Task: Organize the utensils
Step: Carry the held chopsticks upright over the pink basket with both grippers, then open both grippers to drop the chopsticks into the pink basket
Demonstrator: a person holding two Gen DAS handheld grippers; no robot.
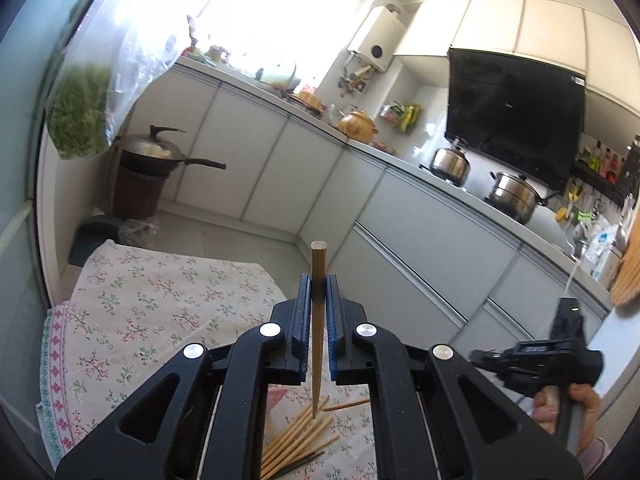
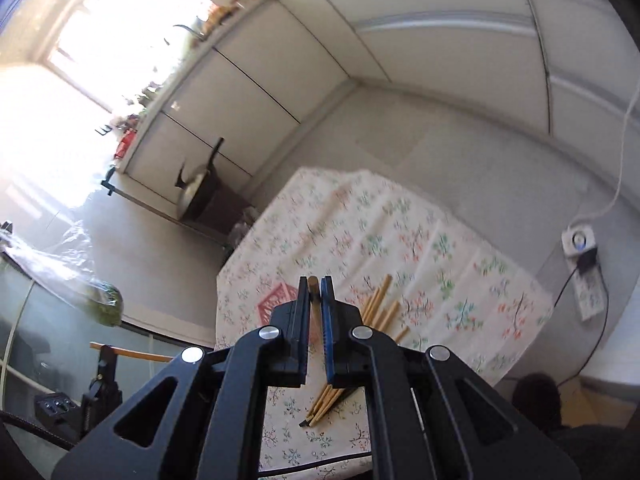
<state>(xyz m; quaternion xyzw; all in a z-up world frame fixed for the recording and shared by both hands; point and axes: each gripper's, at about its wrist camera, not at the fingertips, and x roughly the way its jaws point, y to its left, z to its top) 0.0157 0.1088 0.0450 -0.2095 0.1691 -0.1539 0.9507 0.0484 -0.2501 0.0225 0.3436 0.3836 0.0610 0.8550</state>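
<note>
My left gripper point(image 1: 319, 282) is shut on a wooden chopstick point(image 1: 319, 320) that stands upright between the blue pads, thick end up, tip over a pile of wooden chopsticks point(image 1: 298, 442) on the floral tablecloth point(image 1: 160, 312). A dark chopstick lies at the pile's near edge. My right gripper point(image 2: 315, 284) is shut on another chopstick point(image 2: 313, 286), held above the same pile point(image 2: 380, 312) on the cloth point(image 2: 420, 248). The right gripper also shows in the left wrist view point(image 1: 536, 360), low at the right, in a hand.
White kitchen cabinets point(image 1: 320, 168) run along the far side, with pots on the counter and stove point(image 1: 512, 196). A wok point(image 1: 160, 152) sits on a stand on the floor. A bag of greens point(image 1: 80, 112) hangs at left. A power strip point(image 2: 584, 264) lies on the floor.
</note>
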